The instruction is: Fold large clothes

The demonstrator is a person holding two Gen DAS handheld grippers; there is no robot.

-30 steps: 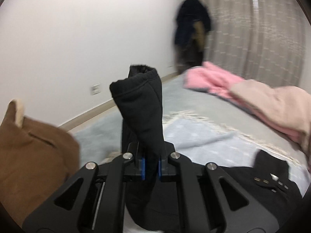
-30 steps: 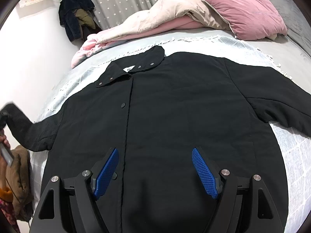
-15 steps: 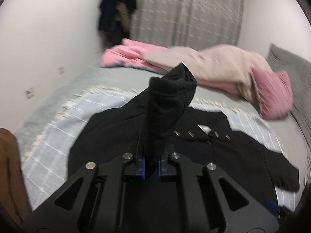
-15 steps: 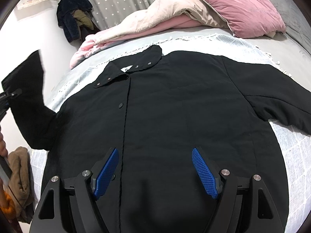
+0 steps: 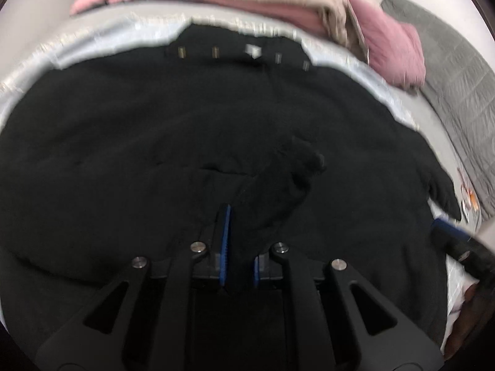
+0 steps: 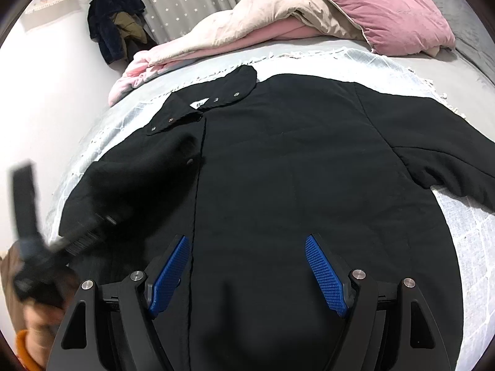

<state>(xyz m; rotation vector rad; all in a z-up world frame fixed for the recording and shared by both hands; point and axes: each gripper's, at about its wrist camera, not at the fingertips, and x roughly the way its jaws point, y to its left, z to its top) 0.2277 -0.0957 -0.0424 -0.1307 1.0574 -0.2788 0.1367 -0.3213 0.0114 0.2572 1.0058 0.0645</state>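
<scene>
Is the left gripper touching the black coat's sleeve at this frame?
Touching. The left wrist view shows the left gripper with its blue pads closed on the sleeve, black fabric filling the space between them; the sleeve lies across the black coat.

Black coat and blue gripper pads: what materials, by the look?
Black coat: matte woven cloth, likely padded; soft puffed folds, metal-looking snaps. Blue gripper pads: likely moulded rubber or plastic; fine grid texture, slight sheen. Left gripper pinches the coat's sleeve.
</scene>
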